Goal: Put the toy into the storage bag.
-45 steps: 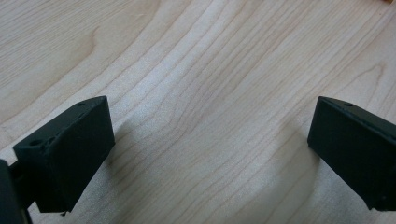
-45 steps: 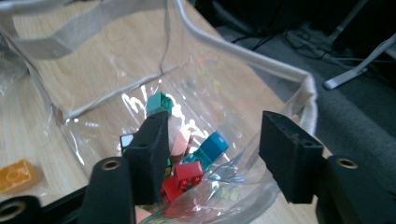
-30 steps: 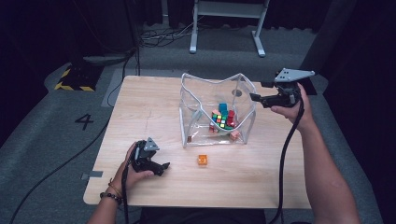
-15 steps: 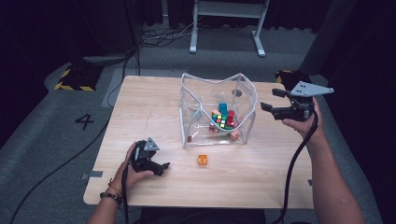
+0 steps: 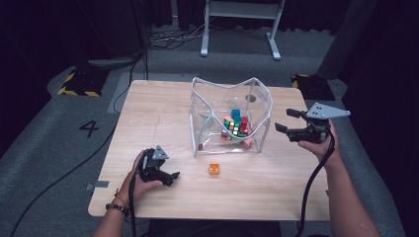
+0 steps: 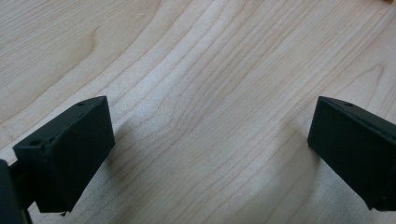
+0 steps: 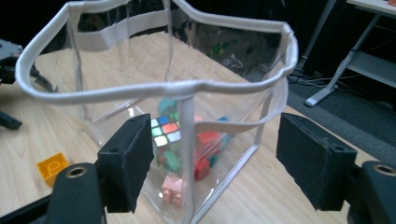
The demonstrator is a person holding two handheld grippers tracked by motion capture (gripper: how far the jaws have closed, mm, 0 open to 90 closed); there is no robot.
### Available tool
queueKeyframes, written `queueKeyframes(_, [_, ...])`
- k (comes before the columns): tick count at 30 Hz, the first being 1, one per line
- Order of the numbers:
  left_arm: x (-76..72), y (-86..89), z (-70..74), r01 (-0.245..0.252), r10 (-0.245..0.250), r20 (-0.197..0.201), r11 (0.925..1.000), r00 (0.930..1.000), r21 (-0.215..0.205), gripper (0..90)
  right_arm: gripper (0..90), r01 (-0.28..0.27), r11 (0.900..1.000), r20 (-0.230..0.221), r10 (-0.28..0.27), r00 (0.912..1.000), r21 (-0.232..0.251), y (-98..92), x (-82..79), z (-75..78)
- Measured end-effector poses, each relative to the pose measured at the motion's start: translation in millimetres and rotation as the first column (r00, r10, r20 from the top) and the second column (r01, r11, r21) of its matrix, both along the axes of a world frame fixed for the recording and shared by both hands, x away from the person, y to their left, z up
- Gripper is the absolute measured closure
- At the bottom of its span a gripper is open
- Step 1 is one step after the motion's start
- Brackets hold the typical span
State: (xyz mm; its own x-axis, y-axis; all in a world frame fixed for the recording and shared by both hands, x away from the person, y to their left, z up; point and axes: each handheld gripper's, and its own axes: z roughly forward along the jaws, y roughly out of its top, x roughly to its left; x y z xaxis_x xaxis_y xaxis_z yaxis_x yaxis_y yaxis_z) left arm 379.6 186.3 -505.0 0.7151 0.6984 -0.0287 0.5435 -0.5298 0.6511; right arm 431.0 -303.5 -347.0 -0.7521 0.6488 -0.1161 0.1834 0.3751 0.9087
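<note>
Hovering just right of the clear bag [image 5: 230,121], the right gripper [image 5: 286,121] has its fingers spread, empty — the left gripper [image 5: 170,178] rests on the table [image 5: 163,113], fingers released — orange brick [image 5: 214,169] between.

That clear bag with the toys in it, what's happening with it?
A person at a wooden table holds a gripper in each hand. The right gripper hangs open beside the clear bag, which holds a puzzle cube and coloured blocks. The left gripper rests open on the table. One orange block lies outside the bag.
</note>
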Motion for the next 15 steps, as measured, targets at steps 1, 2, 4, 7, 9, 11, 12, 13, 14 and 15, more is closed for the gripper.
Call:
queueKeyframes(1, [0.0, 0.0, 0.0, 0.001, -0.001, 0.0, 1.0, 1.0, 0.0, 0.6, 27.6, -0.005, 1.0, 0.003, 0.005, 1.0, -0.008, 2.0, -2.4, -5.1])
queueKeyframes(2, [0.0, 0.0, 0.0, 0.0, 0.0, 0.0, 1.0, 1.0, 0.0, 0.6, 27.6, -0.009, 1.0, 0.001, 0.009, 1.0, -0.017, 2.7, -3.6, -7.5])
queueKeyframes(4, [0.0, 0.0, -0.1, 0.0, 0.0, 0.0, 1.0, 1.0, 0.0, 0.6, 27.6, -0.015, 1.0, -0.005, 0.014, 0.9999, -0.018, 5.6, -6.5, -12.6])
queueKeyframes(7, [0.0, 0.0, 0.0, 0.0, 0.0, 0.0, 1.0, 1.0, 0.0, 0.6, 27.7, -0.026, 1.0, -0.018, 0.026, 0.9995, -0.009, 9.3, -9.4, -17.8])
queueKeyframes(9, [0.0, 0.0, 0.0, 0.0, 0.0, 0.0, 1.0, 1.0, 0.0, 0.6, 27.7, -0.042, 0.999, -0.016, 0.042, 0.999, -0.026, 14.1, -13.0, -23.9])
queueKeyframes(11, [0.0, 0.0, 0.0, 0.0, 0.0, 0.0, 1.0, 1.0, 0.0, 0.6, 27.7, -0.054, 0.998, -0.025, 0.053, 0.9983, -0.027, 17.5, -16.0, -27.6])
queueKeyframes(12, [0.0, 0.0, 0.0, 0.0, 0.0, 0.0, 1.0, 1.0, 0.0, 0.6, 27.8, -0.061, 0.998, -0.028, 0.061, 0.9978, -0.025, 19.2, -17.4, -30.1])
queueKeyframes(13, [0.0, 0.0, 0.0, 0.0, 0.0, 0.0, 1.0, 1.0, 0.0, 0.6, 27.8, -0.07, 0.997, -0.036, 0.069, 0.997, -0.029, 22.5, -19.5, -34.3])
queueKeyframes(14, [0.0, 0.0, 0.0, 0.0, 0.0, 0.0, 1.0, 1.0, 0.0, 0.6, 27.8, -0.07, 0.997, -0.036, 0.069, 0.997, -0.029, 22.5, -19.5, -34.3])
queueKeyframes(15, [0.0, 0.0, 0.0, 0.0, 0.0, 0.0, 1.0, 1.0, 0.0, 0.6, 28.1, -0.077, 0.997, -0.041, 0.076, 0.9962, -0.025, 24.1, -20.7, -36.8])
